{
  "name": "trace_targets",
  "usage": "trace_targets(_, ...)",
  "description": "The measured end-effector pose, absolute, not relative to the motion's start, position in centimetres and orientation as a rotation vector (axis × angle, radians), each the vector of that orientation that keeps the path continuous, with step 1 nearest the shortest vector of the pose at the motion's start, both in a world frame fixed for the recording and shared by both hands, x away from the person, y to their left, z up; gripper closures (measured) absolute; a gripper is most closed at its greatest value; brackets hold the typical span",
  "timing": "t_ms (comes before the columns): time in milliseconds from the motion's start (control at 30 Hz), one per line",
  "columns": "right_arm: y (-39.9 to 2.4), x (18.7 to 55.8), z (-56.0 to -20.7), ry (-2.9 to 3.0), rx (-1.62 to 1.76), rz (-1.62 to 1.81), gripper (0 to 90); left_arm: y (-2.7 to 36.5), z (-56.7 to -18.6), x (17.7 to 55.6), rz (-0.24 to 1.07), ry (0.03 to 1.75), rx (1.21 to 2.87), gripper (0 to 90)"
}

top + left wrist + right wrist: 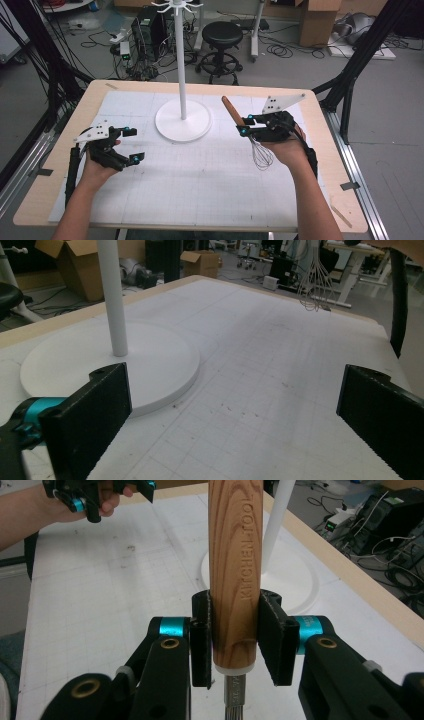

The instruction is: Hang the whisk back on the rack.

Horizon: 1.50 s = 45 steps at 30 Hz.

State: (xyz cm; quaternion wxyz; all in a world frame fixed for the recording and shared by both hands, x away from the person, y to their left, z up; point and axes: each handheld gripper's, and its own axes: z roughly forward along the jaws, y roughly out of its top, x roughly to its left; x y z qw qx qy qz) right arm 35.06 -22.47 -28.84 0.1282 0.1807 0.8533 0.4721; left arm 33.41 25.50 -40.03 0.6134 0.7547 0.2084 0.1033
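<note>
We are gripping a whisk (252,136) in our right gripper (245,125), the jaws clamping the low end of its wooden handle (235,570). Its long axis is running slantwise above the white mat (200,180): the handle is pointing up and away toward the white stand (183,120), the wire loops (261,155) hanging back toward us. Our left gripper (131,145) is hovering wide open, holding nothing, near the stand's round base.
</note>
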Motion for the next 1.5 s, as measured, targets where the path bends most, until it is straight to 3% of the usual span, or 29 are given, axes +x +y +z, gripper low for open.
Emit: trace_targets(1500,-19.3,40.6,-18.9,2.361,0.542,1.526,69.7,25.6,-39.7,32.8,0.238,0.473,1.751,1.7)
